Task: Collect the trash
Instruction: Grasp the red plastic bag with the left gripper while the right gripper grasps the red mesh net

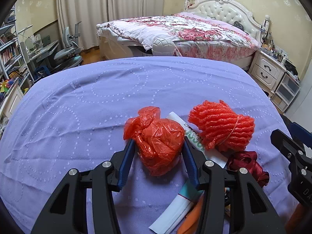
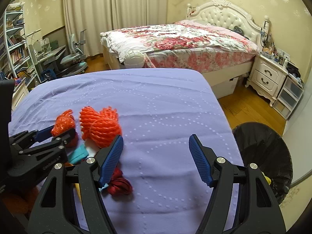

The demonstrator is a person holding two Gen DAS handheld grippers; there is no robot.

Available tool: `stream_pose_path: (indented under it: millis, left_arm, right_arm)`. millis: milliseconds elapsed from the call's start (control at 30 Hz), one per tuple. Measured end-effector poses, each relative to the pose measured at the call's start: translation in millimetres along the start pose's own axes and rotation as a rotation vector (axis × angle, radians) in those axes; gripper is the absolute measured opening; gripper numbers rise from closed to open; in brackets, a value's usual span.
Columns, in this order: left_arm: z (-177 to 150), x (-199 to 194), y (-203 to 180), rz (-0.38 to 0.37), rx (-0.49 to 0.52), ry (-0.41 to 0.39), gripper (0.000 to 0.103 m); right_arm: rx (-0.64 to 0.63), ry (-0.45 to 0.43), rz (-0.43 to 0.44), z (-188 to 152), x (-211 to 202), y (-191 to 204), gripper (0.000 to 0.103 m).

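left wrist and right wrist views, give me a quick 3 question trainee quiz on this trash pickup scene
1. True or false: the left gripper has its pads against the crumpled red plastic bag.
2. Which thing lies nearest the right gripper's left finger? A) dark red ribbon B) white nightstand C) floral bed
3. Fill in: the bin with the black liner stands on the floor beside the ____ cloth, at its right edge in the right wrist view.

Key: 1 true, the bag sits squeezed between the pads. 2 A. 3 purple.
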State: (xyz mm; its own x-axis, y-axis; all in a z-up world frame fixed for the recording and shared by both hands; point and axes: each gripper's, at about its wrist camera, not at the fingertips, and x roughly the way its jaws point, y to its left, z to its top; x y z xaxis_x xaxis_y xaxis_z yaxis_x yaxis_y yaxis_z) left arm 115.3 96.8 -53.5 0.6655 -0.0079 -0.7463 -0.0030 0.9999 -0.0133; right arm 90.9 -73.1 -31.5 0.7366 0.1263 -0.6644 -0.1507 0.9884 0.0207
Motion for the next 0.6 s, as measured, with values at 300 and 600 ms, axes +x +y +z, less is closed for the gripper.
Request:
stream_pose_path:
  millis: [300,600]
  left_arm:
    - [0,-14,24,0.007,-0.033,-0.032,0.044]
    - [-1,-25,56,0.065,-0.069,-0.059,0.044]
  right_arm:
    - [-0.057,0.007,0.047,8,6,31,0.068]
    - [-0.101,0.063,0.082,16,28,55,0.068]
